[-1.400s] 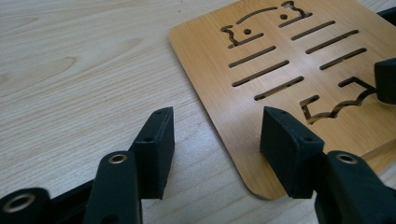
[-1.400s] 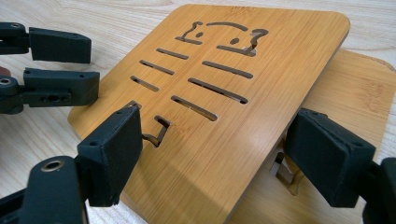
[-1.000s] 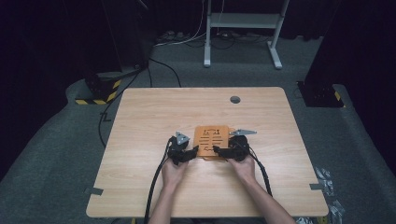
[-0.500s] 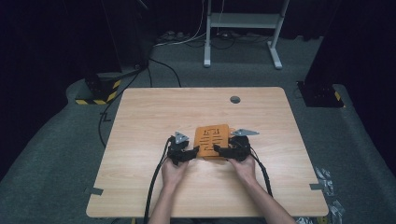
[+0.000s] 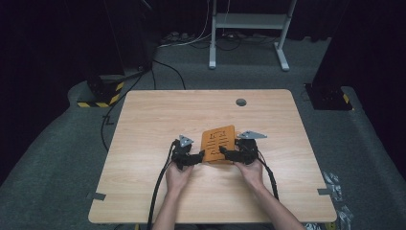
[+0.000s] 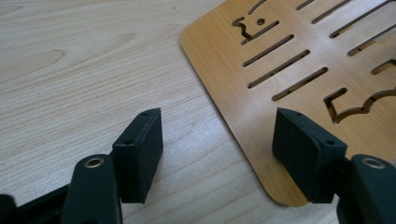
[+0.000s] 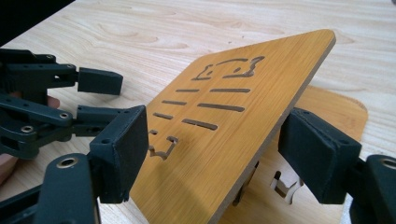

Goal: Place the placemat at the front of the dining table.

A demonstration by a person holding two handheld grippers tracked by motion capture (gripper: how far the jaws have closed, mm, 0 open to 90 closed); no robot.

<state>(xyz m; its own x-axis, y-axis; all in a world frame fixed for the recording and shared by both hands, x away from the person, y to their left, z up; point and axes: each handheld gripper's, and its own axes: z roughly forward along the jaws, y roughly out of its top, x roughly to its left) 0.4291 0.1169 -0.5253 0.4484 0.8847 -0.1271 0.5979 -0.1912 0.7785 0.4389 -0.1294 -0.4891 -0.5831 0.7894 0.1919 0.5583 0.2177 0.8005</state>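
Observation:
An orange wooden board (image 5: 219, 138) with cut slots and shapes lies near the middle of the table. In the right gripper view this slotted board (image 7: 243, 93) is tilted up, with a second orange board (image 7: 338, 112) flat beneath it. My right gripper (image 7: 215, 140) is open and its jaws straddle the tilted board's near edge. In the high view the right gripper (image 5: 229, 154) sits at the board's near right corner. My left gripper (image 6: 217, 126) is open at the board's (image 6: 289, 51) near left corner, one jaw over the table and one over the board. The left gripper (image 5: 197, 156) faces the right one.
The light wooden table (image 5: 158, 120) has a round grey grommet (image 5: 241, 102) at the back. Black cables (image 5: 160, 187) trail from both grippers toward the front edge. Bits of tape (image 5: 95, 195) mark the table's sides. A metal stand (image 5: 246, 28) stands on the floor behind.

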